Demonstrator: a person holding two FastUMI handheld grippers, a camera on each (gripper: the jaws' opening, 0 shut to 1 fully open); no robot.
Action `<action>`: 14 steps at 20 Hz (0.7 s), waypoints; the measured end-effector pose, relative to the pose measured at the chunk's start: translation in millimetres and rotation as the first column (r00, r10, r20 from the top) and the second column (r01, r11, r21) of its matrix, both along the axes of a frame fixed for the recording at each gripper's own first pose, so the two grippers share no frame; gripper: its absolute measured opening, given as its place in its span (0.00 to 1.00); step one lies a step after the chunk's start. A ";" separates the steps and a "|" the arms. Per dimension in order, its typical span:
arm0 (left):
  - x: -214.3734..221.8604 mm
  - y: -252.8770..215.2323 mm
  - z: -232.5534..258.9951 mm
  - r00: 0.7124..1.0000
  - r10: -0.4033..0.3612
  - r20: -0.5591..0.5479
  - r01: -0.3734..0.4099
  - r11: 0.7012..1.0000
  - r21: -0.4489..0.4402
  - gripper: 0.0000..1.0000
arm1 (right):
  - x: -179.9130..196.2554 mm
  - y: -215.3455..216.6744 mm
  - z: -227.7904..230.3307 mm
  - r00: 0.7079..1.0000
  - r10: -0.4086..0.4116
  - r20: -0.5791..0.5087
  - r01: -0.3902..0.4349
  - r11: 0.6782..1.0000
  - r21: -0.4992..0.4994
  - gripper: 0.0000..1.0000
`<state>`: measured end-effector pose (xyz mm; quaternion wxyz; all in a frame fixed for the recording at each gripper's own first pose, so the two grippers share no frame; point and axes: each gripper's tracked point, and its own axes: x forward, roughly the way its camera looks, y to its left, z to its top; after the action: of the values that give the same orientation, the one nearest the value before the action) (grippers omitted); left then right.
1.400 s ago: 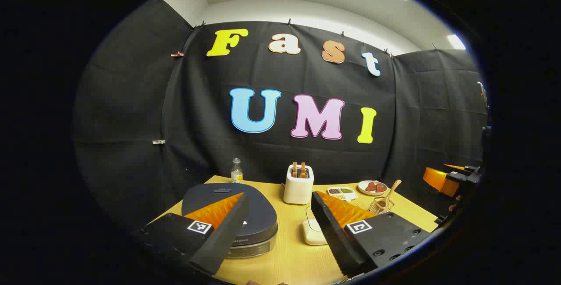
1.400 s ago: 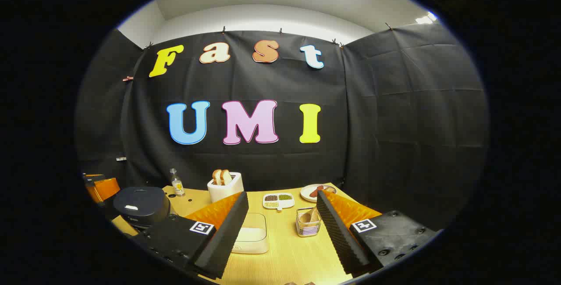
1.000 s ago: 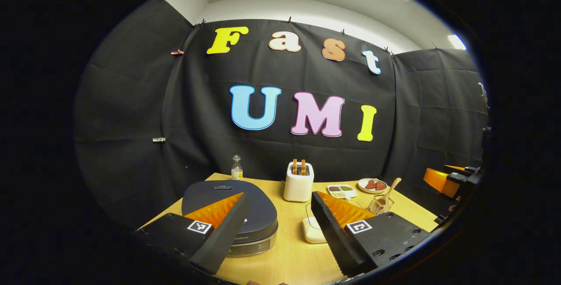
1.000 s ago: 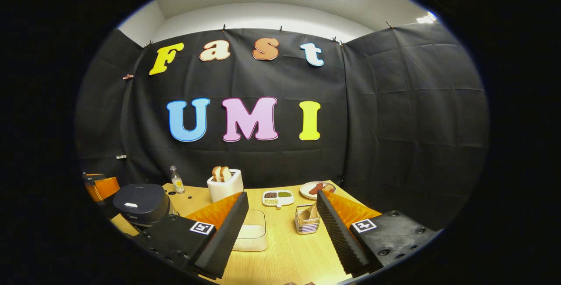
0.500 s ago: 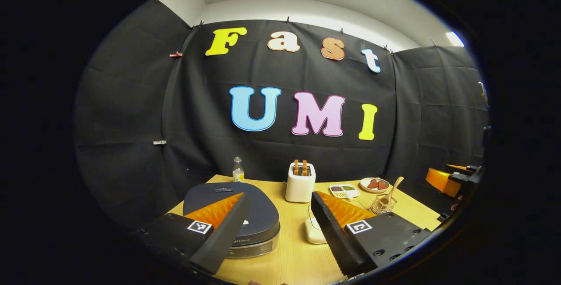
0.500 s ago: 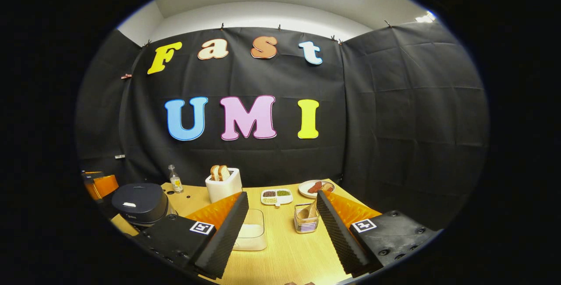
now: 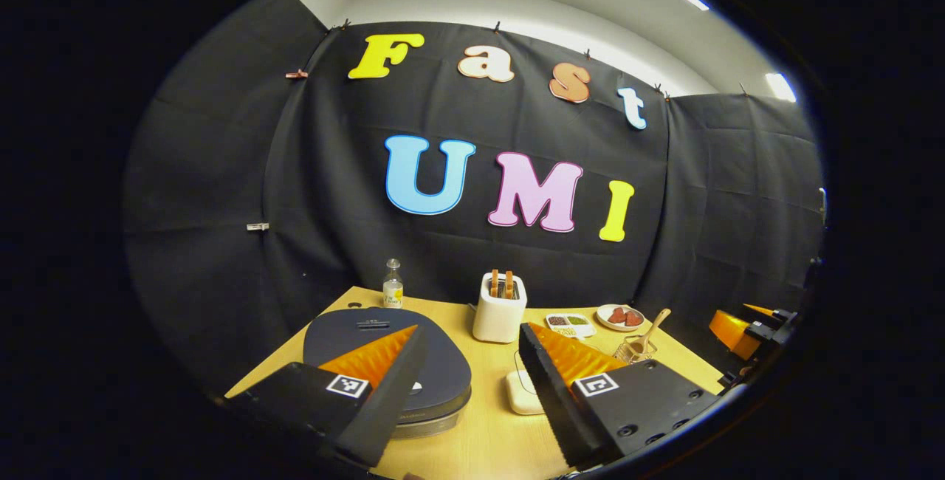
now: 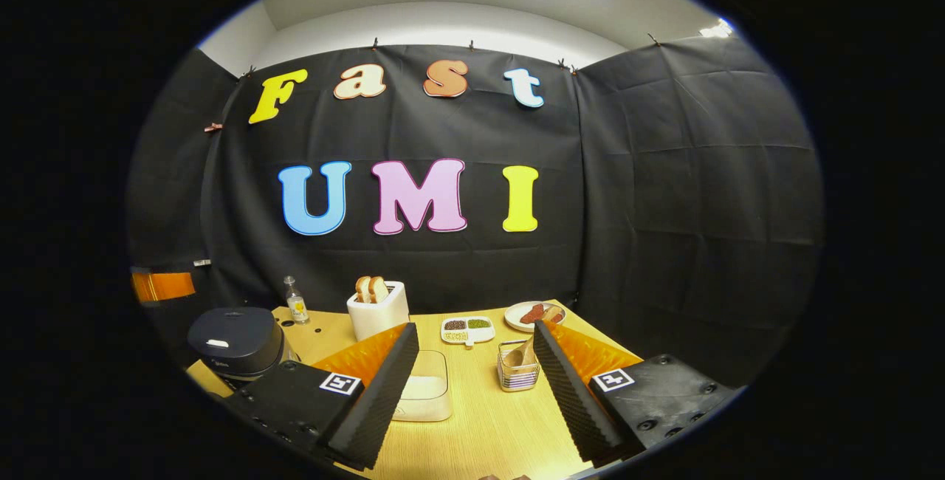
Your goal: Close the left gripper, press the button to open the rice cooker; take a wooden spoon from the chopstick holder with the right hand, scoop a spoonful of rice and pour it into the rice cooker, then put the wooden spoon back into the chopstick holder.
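The dark rice cooker (image 7: 443, 362) sits with its lid down at the table's left, just beyond and below my left gripper (image 7: 470, 332), which is open and empty. A wire chopstick holder (image 8: 517, 375) with the wooden spoon (image 8: 526, 354) stands ahead of my right gripper (image 8: 474, 328), close to its right finger; that gripper is open and empty too. The clear rice container (image 8: 428, 390) lies by its left finger. In the left gripper view the holder (image 7: 633, 349), spoon (image 7: 654, 323) and rice container (image 7: 519, 393) sit to the right. The cooker (image 8: 235, 340) is far left in the right gripper view.
A white toaster (image 7: 499, 309) with bread, a small bottle (image 7: 392, 288), a divided dish (image 7: 570, 323) and a plate (image 7: 620, 315) line the back of the wooden table (image 8: 487, 428). Black cloth walls close in on three sides.
My left gripper has risen and tilted a little, so the cooker sits lower between its fingers. The right gripper has hardly moved. Both stay open.
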<state>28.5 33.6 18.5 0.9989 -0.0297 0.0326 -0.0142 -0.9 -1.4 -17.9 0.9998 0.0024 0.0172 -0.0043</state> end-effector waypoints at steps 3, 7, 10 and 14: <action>12.9 26.8 -1.8 0.999 0.022 -0.049 -0.023 0.999 -0.026 0.62 | -1.5 -0.7 -1.0 1.000 -0.004 -0.003 0.004 1.000 -0.001 0.98; 25.8 62.6 -17.6 0.989 0.071 -0.133 -0.074 0.997 -0.020 0.29 | -4.2 -3.3 -3.1 1.000 -0.013 -0.009 0.013 1.000 -0.001 0.98; 37.1 77.6 -32.6 0.976 0.081 -0.201 -0.091 0.995 -0.039 0.07 | -8.8 -6.7 -6.6 1.000 -0.020 -0.020 0.020 1.000 -0.010 0.98; 44.9 75.3 -70.3 0.945 0.031 -0.327 -0.076 0.989 -0.126 0.06 | -11.9 -11.8 -13.0 0.999 -0.032 -0.044 0.031 0.999 -0.026 0.98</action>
<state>73.4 108.9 -51.7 0.9756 -0.1007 0.1943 0.0159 -12.9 -13.2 -30.9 0.9990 -0.0100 0.0395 -0.0203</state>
